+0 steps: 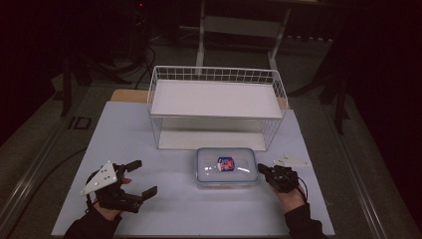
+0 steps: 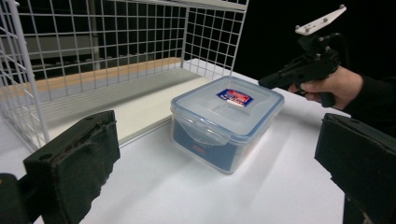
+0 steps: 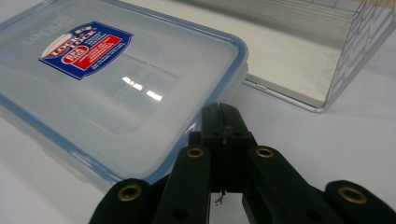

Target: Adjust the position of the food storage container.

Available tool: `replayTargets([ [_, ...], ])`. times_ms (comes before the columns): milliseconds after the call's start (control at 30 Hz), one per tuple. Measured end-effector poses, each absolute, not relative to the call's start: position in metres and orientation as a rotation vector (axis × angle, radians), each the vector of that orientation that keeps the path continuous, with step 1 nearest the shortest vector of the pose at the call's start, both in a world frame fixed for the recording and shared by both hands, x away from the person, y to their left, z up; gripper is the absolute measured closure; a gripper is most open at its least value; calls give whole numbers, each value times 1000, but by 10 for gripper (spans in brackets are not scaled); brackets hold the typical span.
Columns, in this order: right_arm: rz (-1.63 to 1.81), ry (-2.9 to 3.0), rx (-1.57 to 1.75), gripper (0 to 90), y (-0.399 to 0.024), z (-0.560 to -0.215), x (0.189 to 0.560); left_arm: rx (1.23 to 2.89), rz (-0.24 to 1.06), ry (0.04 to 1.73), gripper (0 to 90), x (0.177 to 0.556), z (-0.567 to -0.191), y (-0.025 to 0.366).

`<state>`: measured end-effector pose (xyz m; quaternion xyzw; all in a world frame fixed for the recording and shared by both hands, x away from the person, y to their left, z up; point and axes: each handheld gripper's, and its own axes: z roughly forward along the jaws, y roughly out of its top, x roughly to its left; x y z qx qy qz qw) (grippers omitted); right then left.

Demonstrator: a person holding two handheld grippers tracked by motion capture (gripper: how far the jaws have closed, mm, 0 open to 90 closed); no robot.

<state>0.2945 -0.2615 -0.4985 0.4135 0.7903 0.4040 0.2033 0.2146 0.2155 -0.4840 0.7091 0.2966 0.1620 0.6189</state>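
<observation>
The right gripper has its jaws pressed together, with nothing between them, and its tip sits just beside the right edge of the plastic container, near the lid's rim; whether it touches I cannot tell. The left gripper has its jaws spread wide and hovers over the near left part of the table, well apart from the container and pointing toward it. The container, clear with a blue-rimmed lid and a red and blue label, stands on the table toward its near edge, just in front of the white wire basket, which takes up the far middle of the table
</observation>
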Motion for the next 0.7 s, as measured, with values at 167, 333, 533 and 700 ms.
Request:
replayTargets([
  [167, 1134, 2195, 1181, 900, -261, -499, 295, 1647, 362, 672, 0, 215, -485, 212],
  [333, 1140, 2214, 1163, 900, -254, -499, 295, 1665, 342, 661, 0, 216, -486, 209],
  [533, 1162, 2242, 1139, 900, -242, -500, 297, 1652, 347, 673, 0, 216, -486, 210],
  [700, 1185, 2265, 1122, 900, -235, -501, 299, 1650, 340, 673, 0, 216, -487, 209],
])
